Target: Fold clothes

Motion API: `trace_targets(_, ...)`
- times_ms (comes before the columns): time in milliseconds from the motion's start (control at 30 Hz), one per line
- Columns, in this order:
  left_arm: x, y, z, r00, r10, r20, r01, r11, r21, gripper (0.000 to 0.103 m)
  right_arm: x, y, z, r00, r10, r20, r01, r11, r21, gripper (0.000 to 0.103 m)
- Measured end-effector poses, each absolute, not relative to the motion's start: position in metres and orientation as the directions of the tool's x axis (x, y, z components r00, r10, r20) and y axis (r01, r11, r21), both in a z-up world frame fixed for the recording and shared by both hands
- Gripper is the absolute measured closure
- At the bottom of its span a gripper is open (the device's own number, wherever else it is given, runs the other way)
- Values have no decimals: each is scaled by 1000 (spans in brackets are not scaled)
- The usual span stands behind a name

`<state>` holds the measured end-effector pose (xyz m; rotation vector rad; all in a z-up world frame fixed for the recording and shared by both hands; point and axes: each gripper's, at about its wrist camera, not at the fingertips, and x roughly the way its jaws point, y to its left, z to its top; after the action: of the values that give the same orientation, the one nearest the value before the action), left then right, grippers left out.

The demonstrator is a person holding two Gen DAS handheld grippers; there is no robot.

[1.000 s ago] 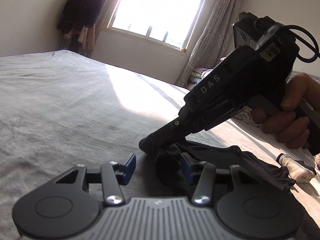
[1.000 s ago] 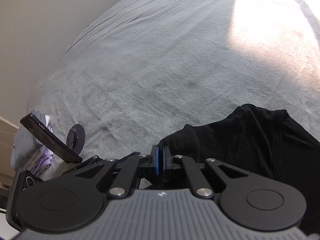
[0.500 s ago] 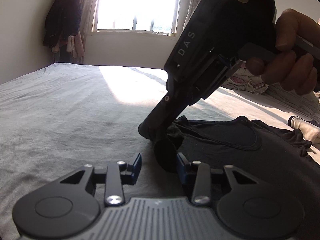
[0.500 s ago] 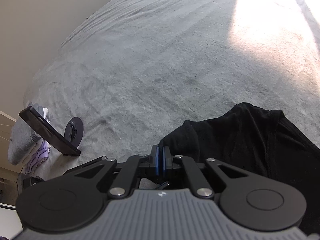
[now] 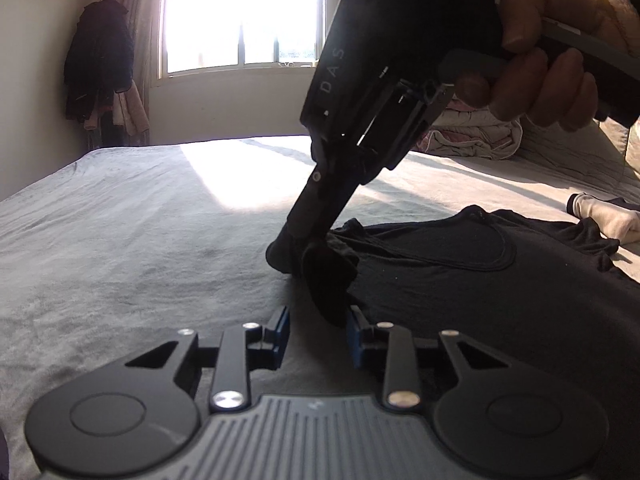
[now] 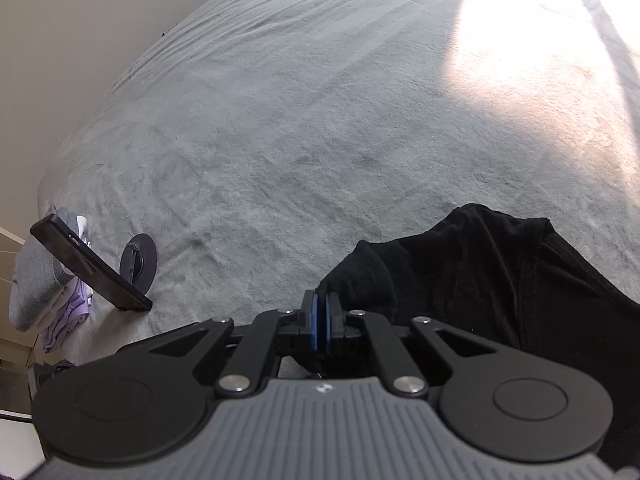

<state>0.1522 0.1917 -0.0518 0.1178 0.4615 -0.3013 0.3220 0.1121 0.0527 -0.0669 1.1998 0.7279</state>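
Observation:
A black shirt (image 5: 480, 280) lies spread on the grey bed (image 5: 120, 232). A hand (image 5: 552, 76) holds my right gripper (image 5: 286, 258), which slants down to the shirt's near-left edge and is shut on it. A pinched flap of black cloth (image 5: 332, 288) droops from its tip. My left gripper (image 5: 318, 330) is open low over the bed, and the flap's lower end sits just inside its right pad (image 5: 354, 334). In the right wrist view the right gripper (image 6: 320, 322) has its blue pads pressed together, with the shirt (image 6: 480, 272) to its right.
A dark phone (image 6: 88, 264) leans on a round stand (image 6: 138, 262) beside folded grey and lavender clothes (image 6: 36, 288) at the bed's edge. A white cloth (image 5: 600, 218) and a pink bedding pile (image 5: 480, 132) lie beyond the shirt. Dark clothes (image 5: 100, 72) hang by the window.
The left gripper has swung round and closed in, so the drooping flap now reaches its right pad. The right gripper has stayed shut on the shirt's edge, shifted slightly.

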Motion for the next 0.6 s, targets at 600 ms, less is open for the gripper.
trace_targets(600,153,200,-42,907,-233,-352,246,969,-8,102,327,136,49,175,457,-872,-555,777,297,97)
